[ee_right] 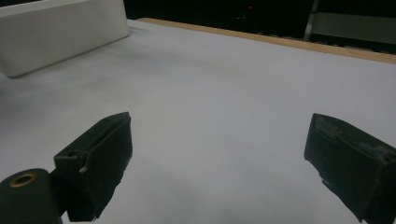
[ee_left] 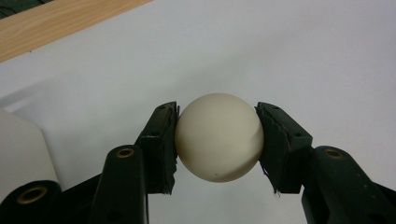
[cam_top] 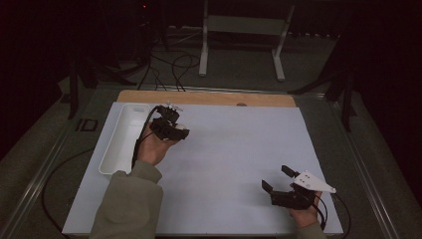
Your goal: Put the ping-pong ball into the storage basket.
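Left gripper (ee_left: 218,142) clamped on a cream ball (ee_left: 219,136); both pads pressed against the ball's sides at about its widest line, ball seated between the tips, not deep in the throat; grip looks square and even.

High view: left gripper (cam_top: 171,127) at roughly 10 o'clock on the white mat (cam_top: 234,149), just beside the long white tray (cam_top: 122,142), which lies along the mat's 9 o'clock edge; the ball shows there as a pale spot at the jaw tips; whether it is lifted clear of the mat or resting on it cannot be told.

Left gripper view: a corner of the tray (ee_left: 18,154) at 8 o'clock of the ball, close; wooden board edge (ee_left: 56,23) beyond at 11 o'clock.

Right gripper (cam_top: 278,181) at about 5 o'clock on the mat, well apart from the ball; jaws spread wide, nothing between them; right gripper view confirms, bare mat (ee_right: 224,102) between the pads, tray (ee_right: 60,32) far off at 10 o'clock.

Judgement on progress: pickup done, ball secured; tray appears empty in the high view, so placing is likely what remains; a short carry toward 9 o'clock, then release over the tray; right gripper idle, no evident part in this step.
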Demonstrator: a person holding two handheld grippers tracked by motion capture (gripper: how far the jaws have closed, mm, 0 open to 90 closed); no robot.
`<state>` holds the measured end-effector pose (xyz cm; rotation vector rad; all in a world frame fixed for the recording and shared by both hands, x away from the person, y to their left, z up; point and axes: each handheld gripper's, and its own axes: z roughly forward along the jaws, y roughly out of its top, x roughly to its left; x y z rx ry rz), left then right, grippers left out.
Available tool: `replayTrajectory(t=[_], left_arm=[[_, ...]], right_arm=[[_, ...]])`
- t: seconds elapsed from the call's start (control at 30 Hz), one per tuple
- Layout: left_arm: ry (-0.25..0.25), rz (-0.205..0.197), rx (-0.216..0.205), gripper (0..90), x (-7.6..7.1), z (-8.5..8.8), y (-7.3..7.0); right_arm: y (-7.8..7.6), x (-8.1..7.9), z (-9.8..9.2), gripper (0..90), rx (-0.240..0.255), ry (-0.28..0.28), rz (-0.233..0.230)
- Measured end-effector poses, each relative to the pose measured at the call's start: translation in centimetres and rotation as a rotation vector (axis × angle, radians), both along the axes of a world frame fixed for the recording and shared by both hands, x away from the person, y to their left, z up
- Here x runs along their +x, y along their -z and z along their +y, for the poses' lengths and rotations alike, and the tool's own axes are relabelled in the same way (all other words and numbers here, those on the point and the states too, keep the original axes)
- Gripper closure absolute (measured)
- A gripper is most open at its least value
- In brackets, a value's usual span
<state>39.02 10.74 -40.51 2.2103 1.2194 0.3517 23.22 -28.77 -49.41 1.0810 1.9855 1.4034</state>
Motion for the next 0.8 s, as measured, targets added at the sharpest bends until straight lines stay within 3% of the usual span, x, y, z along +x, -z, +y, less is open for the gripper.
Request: replayTrajectory(t=[0.8], left_arm=[[0.023,-0.003,0.032,51.4,-0.35,0.93,-0.94]], right_arm=[[-0.01,-0.02,-0.01,6.9,0.001,0.0,0.0]])
